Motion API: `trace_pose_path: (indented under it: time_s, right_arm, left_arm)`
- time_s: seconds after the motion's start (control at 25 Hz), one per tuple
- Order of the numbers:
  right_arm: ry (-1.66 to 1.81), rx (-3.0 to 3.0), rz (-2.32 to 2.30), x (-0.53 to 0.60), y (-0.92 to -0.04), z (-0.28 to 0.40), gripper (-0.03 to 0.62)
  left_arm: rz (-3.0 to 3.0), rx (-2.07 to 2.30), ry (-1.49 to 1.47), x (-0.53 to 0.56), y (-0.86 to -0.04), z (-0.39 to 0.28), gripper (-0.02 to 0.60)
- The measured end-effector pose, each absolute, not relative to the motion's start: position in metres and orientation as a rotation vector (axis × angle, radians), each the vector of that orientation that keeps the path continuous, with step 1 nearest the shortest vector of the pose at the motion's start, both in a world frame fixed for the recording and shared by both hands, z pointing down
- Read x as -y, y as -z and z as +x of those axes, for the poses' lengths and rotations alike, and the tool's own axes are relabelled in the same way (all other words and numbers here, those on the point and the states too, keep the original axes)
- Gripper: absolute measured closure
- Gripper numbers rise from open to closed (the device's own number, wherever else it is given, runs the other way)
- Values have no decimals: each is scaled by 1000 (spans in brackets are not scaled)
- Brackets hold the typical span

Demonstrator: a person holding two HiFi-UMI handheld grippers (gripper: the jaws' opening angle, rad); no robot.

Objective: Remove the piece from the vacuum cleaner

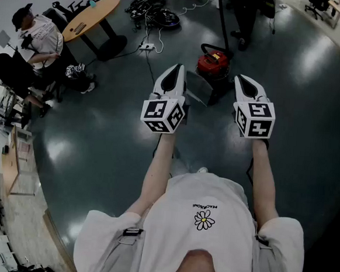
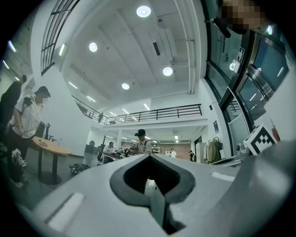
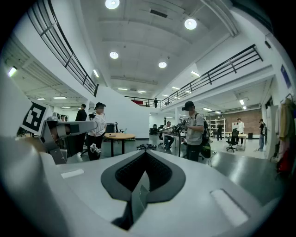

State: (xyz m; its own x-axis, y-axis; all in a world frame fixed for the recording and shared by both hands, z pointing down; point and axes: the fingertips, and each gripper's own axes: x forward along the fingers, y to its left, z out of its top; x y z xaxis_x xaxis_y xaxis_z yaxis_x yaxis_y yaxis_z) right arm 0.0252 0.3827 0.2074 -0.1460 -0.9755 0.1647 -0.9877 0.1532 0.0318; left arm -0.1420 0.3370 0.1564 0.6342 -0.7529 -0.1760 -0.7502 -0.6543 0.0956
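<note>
**Daisy T-shirt (image 1: 201,223) up close, vacuum cleaner (image 1: 214,62) out ahead**

Bare forearms (image 1: 155,172) are reaching forward from the white shirt. The left gripper (image 1: 178,70) and the right gripper (image 1: 243,81) are pointing ahead side by side, each with its jaws pressed together on nothing. The red vacuum cleaner is sitting on the dark floor (image 1: 115,157) beyond and between them, apart from both.
</note>
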Motion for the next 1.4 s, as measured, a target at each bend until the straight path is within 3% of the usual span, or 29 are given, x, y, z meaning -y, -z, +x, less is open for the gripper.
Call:
trace_pose_path:
  time_s: [0.72, 1.08, 1.4]
  right_arm:
    - [-130, 2298, 1916, -407, -215, 17, 571]
    - [-353, 2361, 1928, -429, -251, 37, 569]
    - [-259, 2321, 1897, -416, -260, 44, 569]
  left_arm:
    - [2865, 1248, 259, -365, -172, -125, 581]
    - [2815, 1290, 186, -384, -198, -131, 581]
    - [2819, 1268, 246, -355, -205, -113, 581]
